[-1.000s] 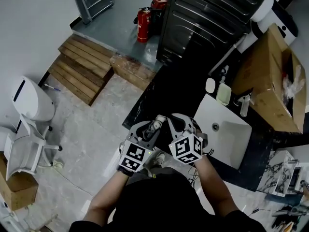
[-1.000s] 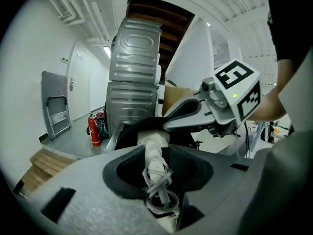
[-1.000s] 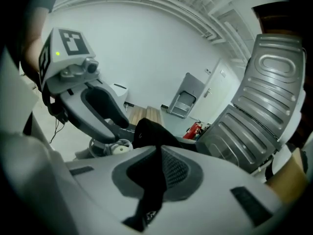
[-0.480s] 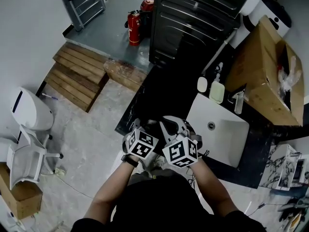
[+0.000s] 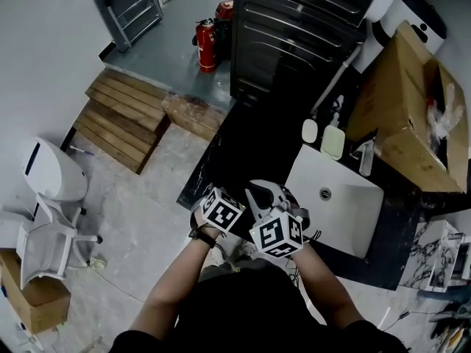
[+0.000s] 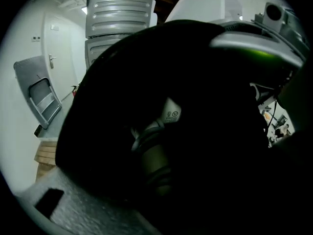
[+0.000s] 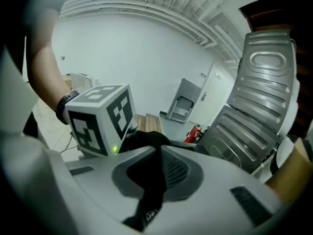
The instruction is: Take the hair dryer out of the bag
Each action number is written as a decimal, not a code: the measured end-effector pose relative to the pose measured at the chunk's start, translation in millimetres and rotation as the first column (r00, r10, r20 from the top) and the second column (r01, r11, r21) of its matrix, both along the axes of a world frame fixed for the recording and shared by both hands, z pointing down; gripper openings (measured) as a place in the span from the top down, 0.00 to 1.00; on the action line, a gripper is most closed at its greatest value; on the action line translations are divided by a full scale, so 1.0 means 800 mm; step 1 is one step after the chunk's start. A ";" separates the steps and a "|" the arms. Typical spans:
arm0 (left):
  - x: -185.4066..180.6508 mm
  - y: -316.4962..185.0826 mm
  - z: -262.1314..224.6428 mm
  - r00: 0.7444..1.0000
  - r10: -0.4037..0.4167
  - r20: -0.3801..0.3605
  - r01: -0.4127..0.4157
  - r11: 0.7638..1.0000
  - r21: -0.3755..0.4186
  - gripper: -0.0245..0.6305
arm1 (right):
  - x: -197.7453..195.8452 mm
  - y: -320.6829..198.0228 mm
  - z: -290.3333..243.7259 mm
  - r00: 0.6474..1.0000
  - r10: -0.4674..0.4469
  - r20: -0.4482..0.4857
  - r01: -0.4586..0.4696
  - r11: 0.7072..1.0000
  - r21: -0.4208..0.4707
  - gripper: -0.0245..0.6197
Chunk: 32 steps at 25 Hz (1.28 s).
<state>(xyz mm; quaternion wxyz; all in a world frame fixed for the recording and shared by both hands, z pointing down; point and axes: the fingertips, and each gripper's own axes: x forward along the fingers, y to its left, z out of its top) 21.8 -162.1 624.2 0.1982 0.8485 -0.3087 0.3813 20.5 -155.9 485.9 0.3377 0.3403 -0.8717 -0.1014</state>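
At the edge of a glossy black counter, beside a white rectangular sink with rounded corners, both grippers meet over a black bag of soft, matte fabric. Its mouth fills the left gripper view as a dark, rounded hollow. The right gripper, smooth grey plastic with mesh-textured pads, is clamped on a fold of the bag's cloth. The left gripper, topped by its square-marked cube, points down into the opening. Its jaws have just been opening and stand wide, pressing on nothing. Deep inside the bag lies the hair dryer, showing a grey cylindrical part ringed with ribs. Just above it is a small white printed label.
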 end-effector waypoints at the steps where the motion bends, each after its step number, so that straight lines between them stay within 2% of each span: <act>1: 0.000 0.000 0.000 1.000 0.004 -0.005 -0.004 1.000 -0.005 0.55 | 0.001 0.000 0.001 1.000 0.002 0.004 -0.002 1.000 -0.002 0.93; 4: 0.001 0.001 -0.002 0.999 0.017 -0.031 -0.018 1.000 -0.015 0.55 | 0.005 0.001 0.005 1.000 0.009 0.017 -0.009 1.000 -0.007 0.93; 10: 0.000 -0.001 -0.008 0.997 0.008 -0.082 -0.007 1.000 0.018 0.59 | 0.008 0.000 0.006 0.999 0.016 0.038 -0.016 1.000 -0.008 0.93; 16: -0.020 0.002 -0.027 0.987 -0.050 -0.152 0.064 0.994 0.087 0.61 | 0.019 -0.005 0.001 0.999 0.033 0.039 -0.033 0.999 0.011 0.93; 21: -0.034 0.008 -0.038 0.969 -0.098 -0.228 0.110 0.993 0.040 0.62 | 0.025 -0.007 0.001 0.998 0.045 0.033 -0.046 0.999 0.018 0.93; 27: -0.042 0.027 -0.050 0.954 -0.099 -0.284 0.116 0.992 0.041 0.62 | 0.035 -0.021 -0.008 0.997 0.071 0.031 -0.072 0.996 0.050 0.93; 32: -0.053 0.037 -0.055 0.921 -0.149 -0.361 0.162 0.987 0.005 0.62 | 0.045 -0.028 -0.008 0.996 0.086 0.023 -0.087 0.995 0.054 0.93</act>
